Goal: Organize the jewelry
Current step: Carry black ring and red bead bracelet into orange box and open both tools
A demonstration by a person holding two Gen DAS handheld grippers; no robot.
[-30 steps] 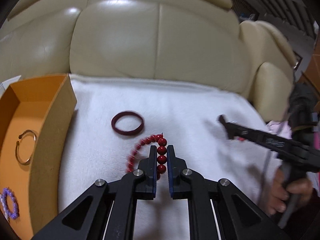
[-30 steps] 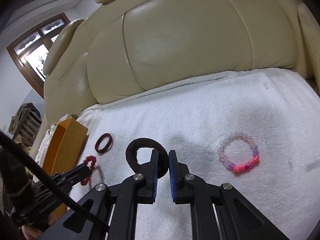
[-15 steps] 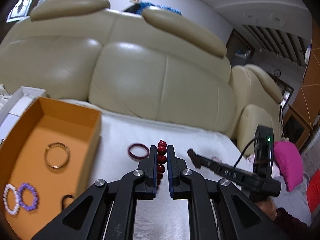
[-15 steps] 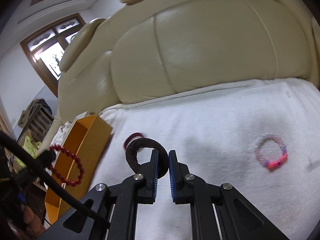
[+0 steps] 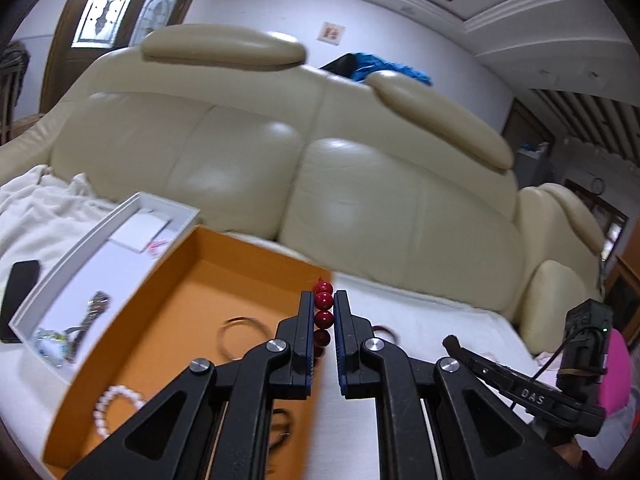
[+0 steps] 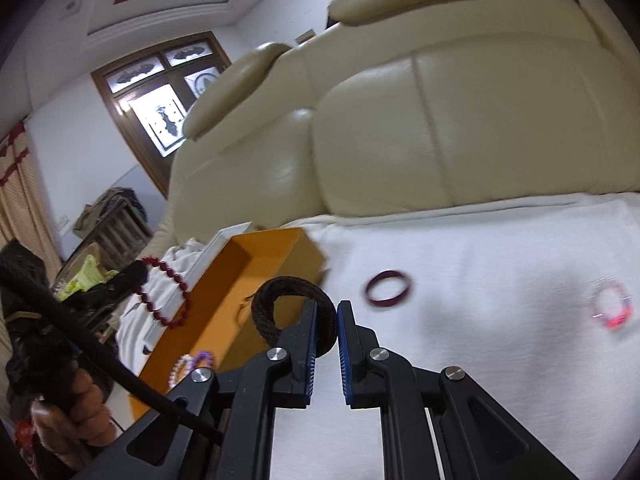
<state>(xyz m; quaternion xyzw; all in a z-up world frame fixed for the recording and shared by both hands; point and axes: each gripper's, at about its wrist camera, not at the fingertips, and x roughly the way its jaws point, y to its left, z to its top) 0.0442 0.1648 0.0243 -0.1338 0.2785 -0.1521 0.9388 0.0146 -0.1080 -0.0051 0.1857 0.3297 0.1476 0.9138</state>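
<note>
My left gripper (image 5: pixel 323 308) is shut on a red bead bracelet (image 5: pixel 323 304) and holds it in the air above the right edge of the orange box (image 5: pixel 168 304). The bracelet also shows hanging in the right wrist view (image 6: pixel 168 296). My right gripper (image 6: pixel 325 316) is shut on a dark brown braided hair tie (image 6: pixel 276 304), held above the white cloth next to the orange box (image 6: pixel 256 276). The box holds a gold bangle (image 5: pixel 240 338), a white bead bracelet (image 5: pixel 114 404) and a purple one (image 6: pixel 200 360).
A dark red bangle (image 6: pixel 389 288) and a pink bead bracelet (image 6: pixel 610 306) lie on the white cloth (image 6: pixel 480 280). A white tray (image 5: pixel 100 248) with small items stands left of the box, a black phone (image 5: pixel 18 300) beside it. The cream sofa back (image 5: pixel 320 184) rises behind.
My left gripper has lifted the red bead bracelet off the cloth and carried it left over the orange box. My right gripper has moved left toward the box with the hair tie.
</note>
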